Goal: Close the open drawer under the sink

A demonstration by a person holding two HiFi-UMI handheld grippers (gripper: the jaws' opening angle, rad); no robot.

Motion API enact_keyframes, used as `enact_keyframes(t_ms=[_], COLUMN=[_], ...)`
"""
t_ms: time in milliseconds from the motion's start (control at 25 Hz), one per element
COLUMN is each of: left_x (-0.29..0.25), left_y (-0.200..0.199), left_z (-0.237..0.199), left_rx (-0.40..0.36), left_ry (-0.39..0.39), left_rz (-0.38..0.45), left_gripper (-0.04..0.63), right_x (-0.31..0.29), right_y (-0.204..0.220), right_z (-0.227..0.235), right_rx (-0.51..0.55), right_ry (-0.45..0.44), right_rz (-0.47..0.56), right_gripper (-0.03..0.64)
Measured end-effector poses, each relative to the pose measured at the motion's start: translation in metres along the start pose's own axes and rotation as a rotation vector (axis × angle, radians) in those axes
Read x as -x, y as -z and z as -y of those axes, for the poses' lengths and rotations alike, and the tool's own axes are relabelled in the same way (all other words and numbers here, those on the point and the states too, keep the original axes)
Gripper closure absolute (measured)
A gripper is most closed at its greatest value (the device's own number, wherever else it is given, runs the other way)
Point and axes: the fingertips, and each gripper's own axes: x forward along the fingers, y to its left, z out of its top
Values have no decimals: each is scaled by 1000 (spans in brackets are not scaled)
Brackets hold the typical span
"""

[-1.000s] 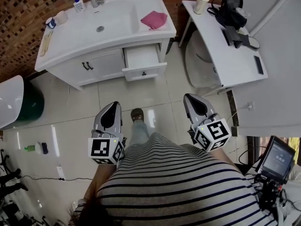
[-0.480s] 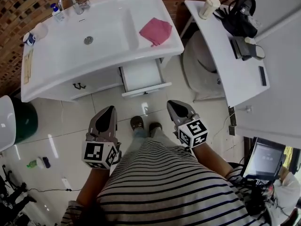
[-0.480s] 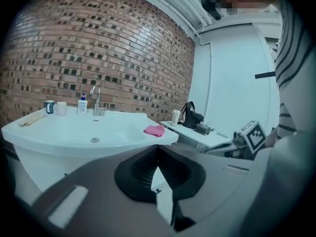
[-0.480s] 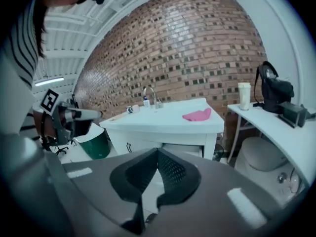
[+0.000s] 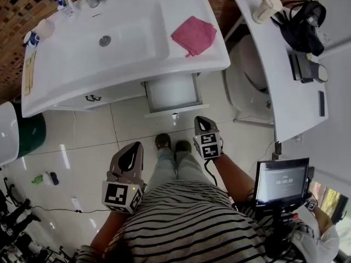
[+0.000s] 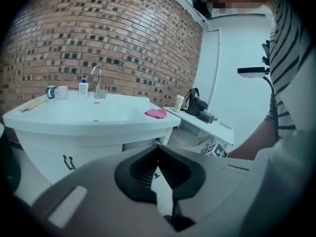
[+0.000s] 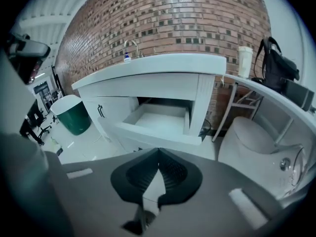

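The white drawer [image 5: 172,91] stands pulled out from the vanity under the sink [image 5: 109,40], its front panel [image 5: 174,113] facing me. In the right gripper view the open drawer [image 7: 160,118] lies straight ahead and empty. My right gripper [image 5: 201,120] is shut on nothing, its tip just short of the drawer front's right end. My left gripper [image 5: 133,147] hangs farther back over the floor tiles, also shut and empty. In the left gripper view the left gripper [image 6: 158,147] points at the vanity, whose drawer [image 6: 140,143] shows only as a strip.
A pink cloth [image 5: 194,35] lies on the sink counter. A toilet [image 5: 247,81] and a white side table [image 5: 290,75] stand right of the vanity. A green bin [image 5: 30,133] sits at the left. My shoes [image 5: 173,144] are on the tiles before the drawer.
I have stepped closer to the vanity. The right gripper has moved forward and inward, up to the drawer front. The left gripper has stayed back near my body.
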Motion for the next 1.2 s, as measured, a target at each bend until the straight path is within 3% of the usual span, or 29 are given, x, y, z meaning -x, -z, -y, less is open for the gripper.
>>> enact_keyframes(t_ms=[240, 440, 1200], left_x=[-48, -77, -99], left_y=[41, 48, 40], left_z=[-18, -25, -44], left_rx=[33, 46, 70], left_ry=[-39, -47, -67], left_rz=[14, 34, -8], left_gripper=[581, 582, 583], right_x=[-40, -56, -72], right_y=[4, 7, -10], right_z=[0, 2, 9], right_rx=[-5, 7, 30], right_ry=[-13, -26, -45], right_rz=[104, 147, 102], right_gripper=[617, 617, 617])
